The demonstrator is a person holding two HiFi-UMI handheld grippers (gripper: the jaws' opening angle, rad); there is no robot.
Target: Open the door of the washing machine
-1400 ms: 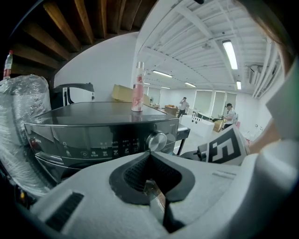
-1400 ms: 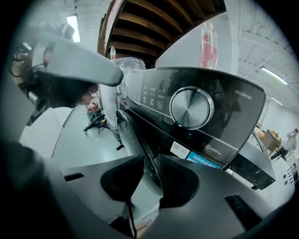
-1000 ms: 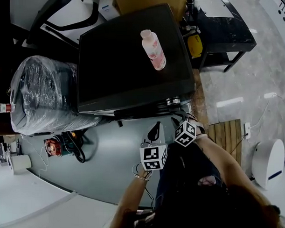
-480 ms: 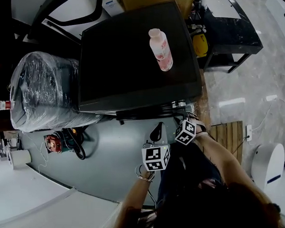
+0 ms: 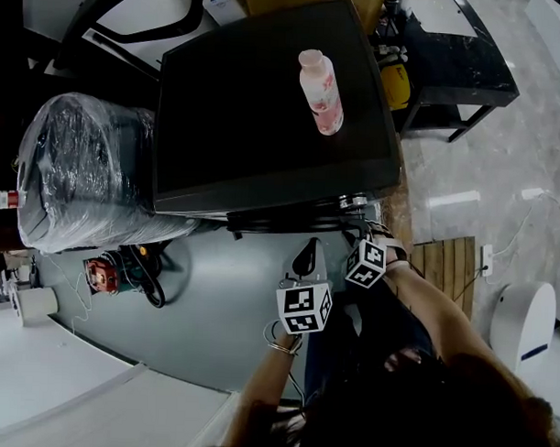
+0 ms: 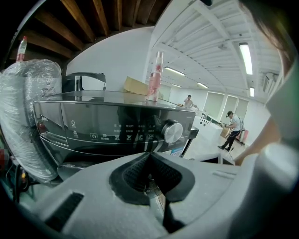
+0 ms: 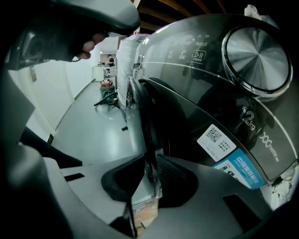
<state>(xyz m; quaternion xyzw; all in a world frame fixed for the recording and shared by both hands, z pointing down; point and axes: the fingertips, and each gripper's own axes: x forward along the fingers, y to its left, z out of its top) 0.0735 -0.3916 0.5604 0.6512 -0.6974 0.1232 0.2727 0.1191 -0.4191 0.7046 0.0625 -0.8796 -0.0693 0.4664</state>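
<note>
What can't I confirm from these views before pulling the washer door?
- Right gripper view: the door shows edge-on; its latch is hidden behind the rim.
- Head view: the washing machine top hides the door.
- Left gripper view: the left gripper body covers the door; only the control panel shows.

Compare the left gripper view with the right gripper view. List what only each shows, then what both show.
Left gripper view only: a box and people far off.
Right gripper view only: the door edge between the open jaws of the right gripper, which have just been closing, and a QR sticker.
Both: the washer, its knob and the wrapped bundle.
</note>
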